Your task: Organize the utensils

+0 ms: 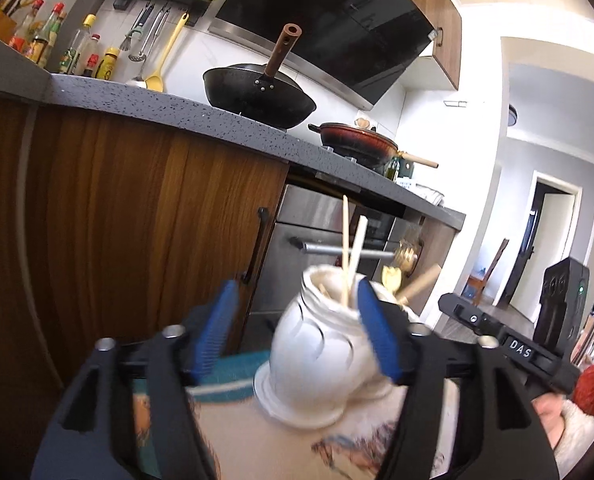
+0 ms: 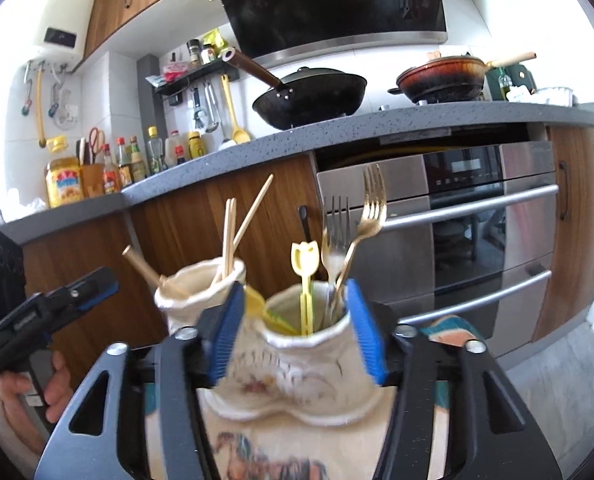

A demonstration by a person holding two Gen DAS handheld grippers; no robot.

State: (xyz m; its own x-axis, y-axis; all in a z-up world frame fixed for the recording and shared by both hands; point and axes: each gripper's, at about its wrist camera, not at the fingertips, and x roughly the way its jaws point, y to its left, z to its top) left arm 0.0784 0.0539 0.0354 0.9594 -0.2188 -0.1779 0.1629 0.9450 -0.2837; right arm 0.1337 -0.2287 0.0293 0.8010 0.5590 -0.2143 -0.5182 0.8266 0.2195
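Observation:
Two white ceramic jars stand on a patterned cloth [image 2: 257,460]. In the left wrist view my left gripper [image 1: 297,320] is open around the jar with chopsticks [image 1: 321,348]; its right pad [image 1: 377,336] is at the jar's rim, the left pad stands apart. In the right wrist view my right gripper [image 2: 293,328] straddles the nearer jar [image 2: 297,368], pads at both sides of its neck. That jar holds a gold fork [image 2: 371,208], a silver fork [image 2: 335,236] and a yellow pick [image 2: 305,264]. The chopstick jar [image 2: 197,292] stands behind left, by the left gripper [image 2: 77,296].
Wooden cabinets [image 1: 137,208] and a steel oven [image 2: 477,232] stand close behind the jars. On the grey counter [image 2: 337,124] above are a black wok [image 2: 313,92], a red pan [image 2: 441,76] and sauce bottles [image 2: 137,160]. Floor shows at right [image 2: 557,368].

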